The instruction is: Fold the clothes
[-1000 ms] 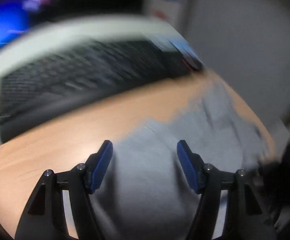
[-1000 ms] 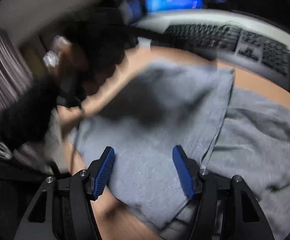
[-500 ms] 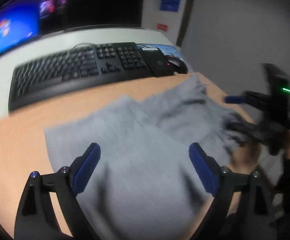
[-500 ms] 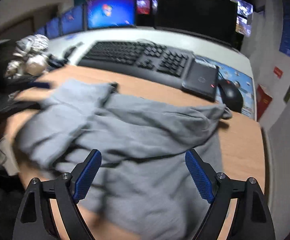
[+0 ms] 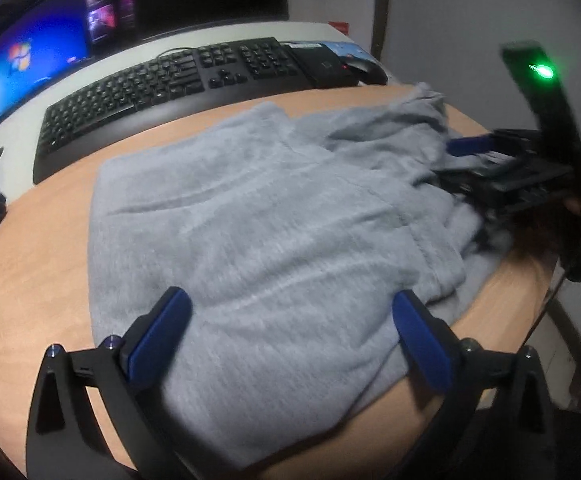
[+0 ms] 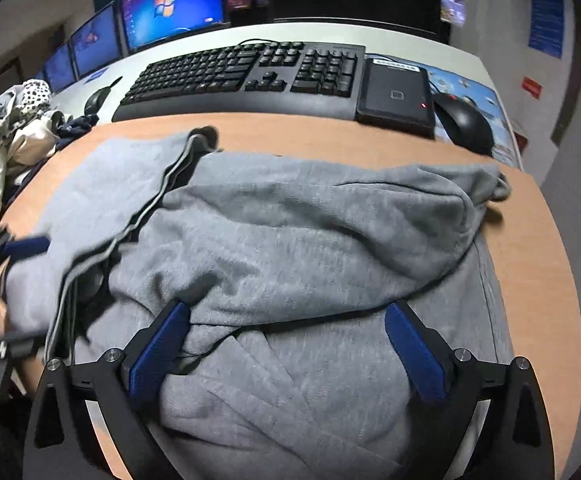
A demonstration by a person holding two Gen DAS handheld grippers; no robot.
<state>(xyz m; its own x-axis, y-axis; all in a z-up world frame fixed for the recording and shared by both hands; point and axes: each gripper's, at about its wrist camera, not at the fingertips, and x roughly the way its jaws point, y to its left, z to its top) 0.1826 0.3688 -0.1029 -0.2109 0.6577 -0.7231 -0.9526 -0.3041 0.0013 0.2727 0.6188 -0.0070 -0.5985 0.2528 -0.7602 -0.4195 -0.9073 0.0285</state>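
A grey sweatshirt [image 5: 258, 216] lies partly folded on the wooden table [image 5: 30, 264], with a rumpled hood end toward the far right. My left gripper [image 5: 290, 332] is open and empty, low over its near edge. In the right wrist view the same sweatshirt [image 6: 290, 232] shows a folded-over layer and a drawstring. My right gripper [image 6: 286, 344] is open and empty over the near part of the cloth. The right gripper also shows at the sweatshirt's right side in the left wrist view [image 5: 502, 168].
A black keyboard [image 6: 246, 72], a card reader [image 6: 394, 96] and a mouse [image 6: 466, 124] sit behind the table on a white desk. Monitors [image 6: 174, 12] stand behind them. A heap of other clothes [image 6: 6, 136] lies at the left.
Both grippers opened wide and pulled back from the sweatshirt. The cloth now lies flatter on the table, with one layer folded over.
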